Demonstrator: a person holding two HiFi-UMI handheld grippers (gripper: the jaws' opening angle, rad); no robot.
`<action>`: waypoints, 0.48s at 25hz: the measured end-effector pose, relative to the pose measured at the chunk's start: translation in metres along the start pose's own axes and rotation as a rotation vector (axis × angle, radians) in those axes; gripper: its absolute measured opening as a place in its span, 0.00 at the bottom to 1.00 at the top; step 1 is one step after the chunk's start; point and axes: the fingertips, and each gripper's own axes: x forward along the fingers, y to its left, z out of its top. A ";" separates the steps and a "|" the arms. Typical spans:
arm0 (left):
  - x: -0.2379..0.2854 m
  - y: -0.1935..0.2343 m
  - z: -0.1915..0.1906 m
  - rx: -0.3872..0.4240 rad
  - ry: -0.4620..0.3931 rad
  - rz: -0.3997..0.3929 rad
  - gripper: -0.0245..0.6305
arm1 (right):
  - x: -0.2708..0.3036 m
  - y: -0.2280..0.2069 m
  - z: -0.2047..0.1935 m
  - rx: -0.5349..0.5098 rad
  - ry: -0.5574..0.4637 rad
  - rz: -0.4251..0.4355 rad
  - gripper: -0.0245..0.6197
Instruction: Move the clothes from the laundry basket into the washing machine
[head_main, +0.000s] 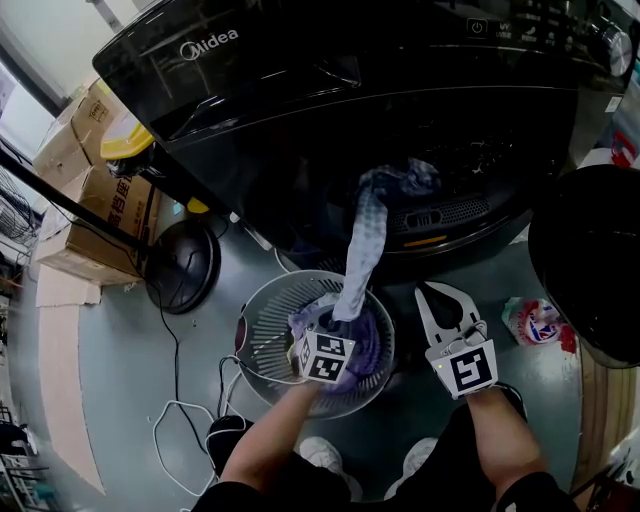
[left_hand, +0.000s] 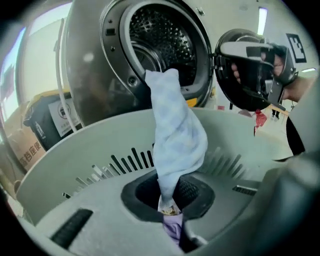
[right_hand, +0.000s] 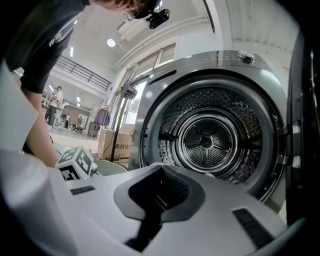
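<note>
The pale blue cloth (head_main: 362, 250) stretches from the laundry basket (head_main: 262, 312) up into the washing machine (head_main: 300, 110) behind it, so I judge it half loaded. My left gripper (left_hand: 170, 212) is clamped on its lower end inside the basket, above a purple garment (head_main: 366, 346), ready to lift the rest. My right gripper (head_main: 441, 292) hangs beside the basket, jaws together and empty.

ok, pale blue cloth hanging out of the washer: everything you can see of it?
The pale blue cloth is long, soft, faintly checked fabric, twisted like a rope. Its top end sits bunched on the door rim of the washing machine; the rest hangs down into the laundry basket, where the left gripper is shut on its lower end, next to lilac fabric.
</note>
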 end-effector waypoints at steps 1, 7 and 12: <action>-0.006 0.002 0.008 -0.008 -0.027 0.004 0.07 | 0.000 0.000 0.000 -0.002 0.002 0.000 0.05; -0.042 0.005 0.065 -0.063 -0.183 0.009 0.07 | -0.001 -0.001 -0.001 -0.018 0.007 0.000 0.05; -0.071 0.001 0.124 -0.096 -0.326 -0.009 0.07 | -0.003 -0.003 -0.001 -0.017 0.012 -0.008 0.05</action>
